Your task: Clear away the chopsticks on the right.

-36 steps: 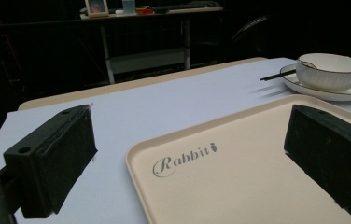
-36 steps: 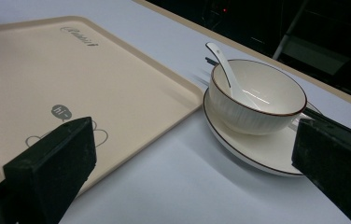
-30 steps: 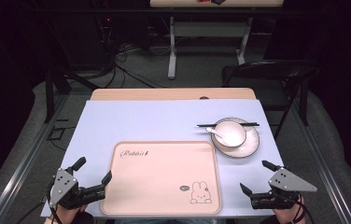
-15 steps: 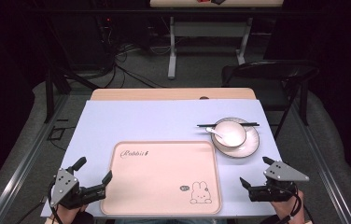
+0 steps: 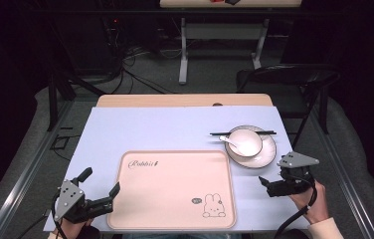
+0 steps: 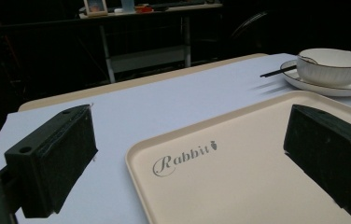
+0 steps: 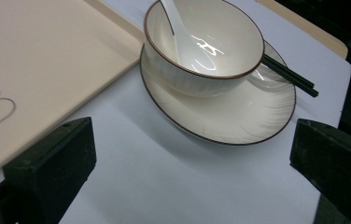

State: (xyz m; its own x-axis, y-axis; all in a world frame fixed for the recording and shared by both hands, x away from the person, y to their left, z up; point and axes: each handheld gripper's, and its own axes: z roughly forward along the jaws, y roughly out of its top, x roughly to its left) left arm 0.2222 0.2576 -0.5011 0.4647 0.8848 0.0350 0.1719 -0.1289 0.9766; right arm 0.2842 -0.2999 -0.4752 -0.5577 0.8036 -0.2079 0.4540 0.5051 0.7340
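A pink tray [image 5: 175, 189] printed with "Rabbit" and a bunny lies at the table's near middle. Right of its far corner a white bowl [image 5: 247, 143] holding a white spoon [image 5: 229, 141] sits on a white plate [image 5: 267, 155], with black chopsticks [image 5: 220, 133] laid across the plate's far rim. My left gripper [image 5: 100, 180] rests open at the tray's near left corner; its jaws straddle the tray's [image 6: 239, 177] left edge. My right gripper [image 5: 275, 175] hovers open just near the plate [image 7: 239, 116], facing the bowl [image 7: 220, 42], with nothing between its jaws.
A pale lavender sheet [image 5: 150, 129] covers the table; a wooden strip [image 5: 175, 100] shows at the far edge. A black chair [image 5: 284, 79] stands behind the far right corner. Another table [image 5: 225, 4] stands farther back, with cables on the floor.
My right gripper has moved forward and slightly inward, toward the plate and bowl. The left gripper has stayed where it was.
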